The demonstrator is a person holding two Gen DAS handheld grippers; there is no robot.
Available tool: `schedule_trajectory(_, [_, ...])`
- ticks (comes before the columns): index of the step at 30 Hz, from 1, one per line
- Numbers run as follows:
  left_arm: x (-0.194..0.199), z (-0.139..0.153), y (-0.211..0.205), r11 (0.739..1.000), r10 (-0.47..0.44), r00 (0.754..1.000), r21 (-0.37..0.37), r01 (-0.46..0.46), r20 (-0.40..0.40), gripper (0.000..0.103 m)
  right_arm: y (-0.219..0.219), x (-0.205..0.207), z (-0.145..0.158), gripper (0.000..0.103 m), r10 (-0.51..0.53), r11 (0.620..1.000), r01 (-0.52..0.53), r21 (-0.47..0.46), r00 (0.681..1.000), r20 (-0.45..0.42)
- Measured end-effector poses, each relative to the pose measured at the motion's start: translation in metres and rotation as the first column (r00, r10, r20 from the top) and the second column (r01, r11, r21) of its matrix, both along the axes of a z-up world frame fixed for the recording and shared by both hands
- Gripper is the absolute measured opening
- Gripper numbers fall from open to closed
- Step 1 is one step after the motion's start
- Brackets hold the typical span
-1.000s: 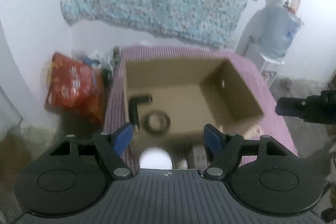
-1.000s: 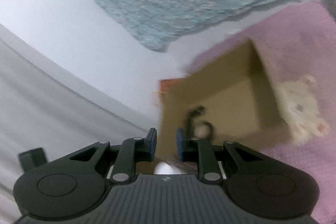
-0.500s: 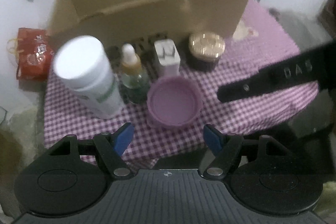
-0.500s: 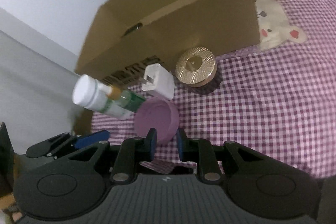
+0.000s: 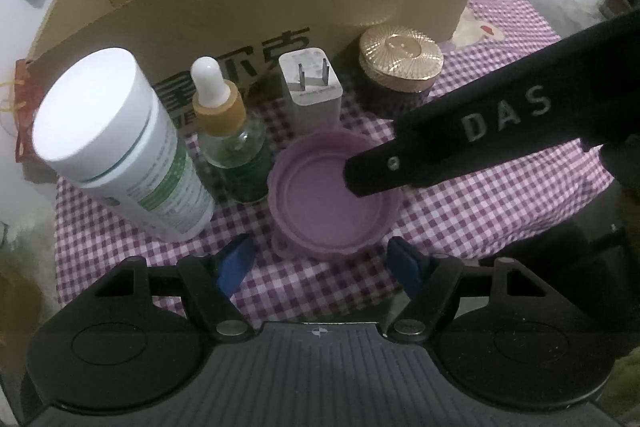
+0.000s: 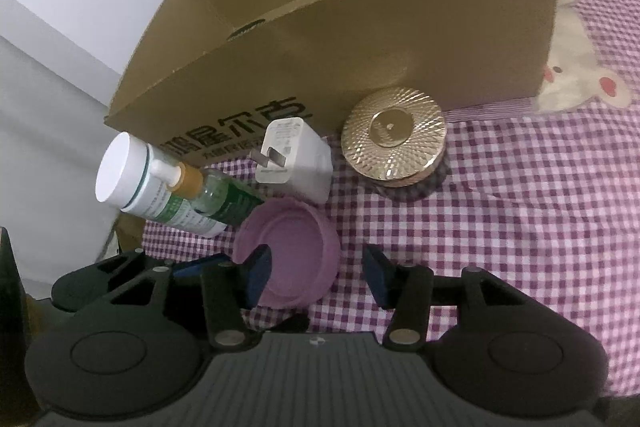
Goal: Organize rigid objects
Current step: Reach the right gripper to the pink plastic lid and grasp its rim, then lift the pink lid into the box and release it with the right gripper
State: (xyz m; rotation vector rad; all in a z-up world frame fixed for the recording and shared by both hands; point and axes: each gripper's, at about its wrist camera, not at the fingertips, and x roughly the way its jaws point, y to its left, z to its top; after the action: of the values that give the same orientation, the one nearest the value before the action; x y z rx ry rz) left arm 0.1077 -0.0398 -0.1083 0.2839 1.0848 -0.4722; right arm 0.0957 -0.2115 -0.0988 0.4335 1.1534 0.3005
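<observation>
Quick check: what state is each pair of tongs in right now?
Left tongs: open, holding nothing, near the purple lid.
Right tongs: opening, nothing gripped; one finger is over the purple lid.

R gripper point(image 6: 318, 275) is seen w/ jaws opening over the purple lid point(image 6: 290, 255), nothing pressed. White charger point(image 6: 296, 161), gold-lidded jar point(image 6: 394, 139), dropper bottle point(image 6: 216, 193) & white bottle point(image 6: 136, 183) are lined up before the cardboard box point(image 6: 360, 39) on checked cloth point(image 6: 520, 227).

Upturned purple lid point(image 5: 334, 193) before cardboard box point(image 5: 256, 7)
</observation>
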Motion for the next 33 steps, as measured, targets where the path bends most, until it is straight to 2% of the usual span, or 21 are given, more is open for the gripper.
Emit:
schedule_trajectory(3, [0.002,-0.001,-0.003,1.000,-0.007,1.000,0.007,0.007,0.017,0.073,0.005,0.002,-0.001,0.052,0.017,1.000,-0.017,-0.019,1.000,0.010])
schedule_trajectory(8, [0.003,0.000,-0.007,1.000,-0.013,1.000,0.007,0.013,0.026,0.073,0.008,0.006,-0.009,0.043,0.010,1.000,-0.010,-0.011,1.000,0.005])
schedule_trajectory(11, [0.003,0.002,-0.009,1.000,-0.016,0.999,0.002,0.016,0.033,0.068,0.007,0.008,-0.011,0.034,0.007,1.000,-0.007,-0.017,1.000,0.009])
schedule_trajectory(13, [-0.002,0.004,-0.014,1.000,-0.022,0.999,0.005,0.022,0.040,0.065,0.006,0.008,-0.013,0.025,0.004,1.000,-0.004,-0.011,1.000,0.004])
schedule_trajectory(24, [-0.021,0.014,-0.043,0.998,-0.054,0.996,0.016,0.053,0.072,0.065,-0.016,-0.003,-0.007,0.024,-0.043,0.999,0.044,0.027,0.999,-0.022])
schedule_trajectory(33, [-0.044,0.045,-0.055,0.995,-0.100,0.987,0.005,0.100,0.125,0.064,-0.032,-0.028,0.015,0.024,-0.084,0.996,0.083,0.026,0.996,0.007])
